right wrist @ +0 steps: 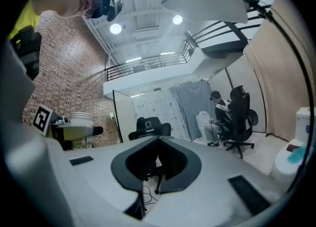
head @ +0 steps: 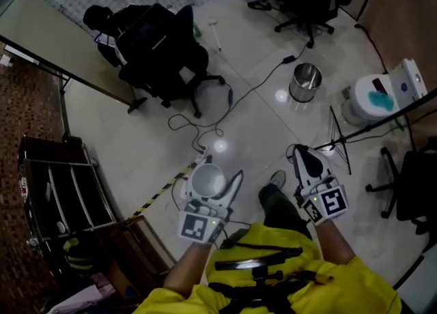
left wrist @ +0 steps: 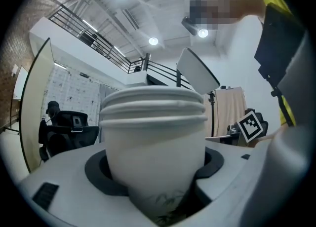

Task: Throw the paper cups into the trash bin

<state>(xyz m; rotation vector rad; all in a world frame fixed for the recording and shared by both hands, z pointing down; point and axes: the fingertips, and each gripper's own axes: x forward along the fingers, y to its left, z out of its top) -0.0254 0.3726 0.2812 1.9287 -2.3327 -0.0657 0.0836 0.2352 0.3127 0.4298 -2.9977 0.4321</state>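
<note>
At the far left, a dark metal shelf rack (head: 65, 193) stands on the pale tiled floor (head: 246, 121), and farther away, a little to its right, is a black swivel office chair (head: 164, 56). A strip of yellow-and-black striped tape (head: 158, 193) lies on the floor just left of the person's hands. Next comes the left gripper (head: 215, 173), held out in front of the yellow-shirted body with its tips pointing away. Its fingers (left wrist: 96, 171) are clenched on a stack of white paper cups (left wrist: 154, 142). The stack sits upright between the dark pads, several nested rims show at its top, and a faint green leaf print shows low on its side. In the head view the stack's open mouth faces up, high above the floor and well apart from any bin. To the right, the right gripper (head: 305, 158) is raised beside it. Its fingers (right wrist: 123, 164) are closed together at the tips and grasp nothing, so only floor and cable show through the hollow between the pads. Farther off, about in line with the right gripper, a round shiny metal trash bin (head: 305, 82) stands open on the floor, with black cables trailing near it. A white lidded plastic container (head: 372, 97) with something teal on it sits at the far right.
</note>
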